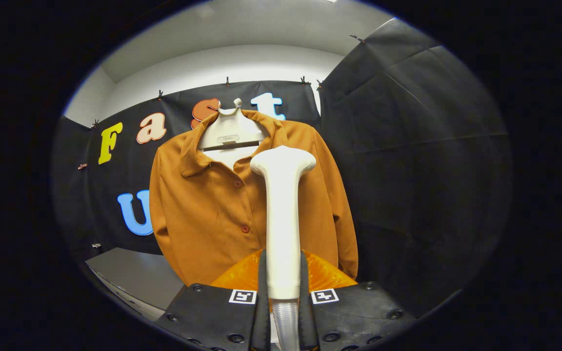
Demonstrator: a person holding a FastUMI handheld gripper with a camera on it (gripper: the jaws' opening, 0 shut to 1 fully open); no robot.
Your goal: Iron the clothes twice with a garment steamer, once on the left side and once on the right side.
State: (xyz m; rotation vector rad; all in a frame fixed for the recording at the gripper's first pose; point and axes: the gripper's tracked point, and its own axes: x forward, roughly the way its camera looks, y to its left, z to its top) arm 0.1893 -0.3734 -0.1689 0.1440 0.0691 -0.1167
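Steamer (282, 214) pinched upright in the gripper (282, 287), head near the shirt's (203, 219) right placket edge.

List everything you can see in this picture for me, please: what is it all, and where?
Long-sleeved buttoned shirt: one, orange-brown, hanging on the hanger beyond the steamer.
Plastic hanger: one, white, inside the shirt's collar.
Garment steamer wand: one, white, upright between the fingers, head before the shirt's chest.
Ribbed hose: one, grey, below the wand.
Flat surface: one, grey, below the shirt's sleeve.
Gripper: one, fingers shut on the wand's handle.
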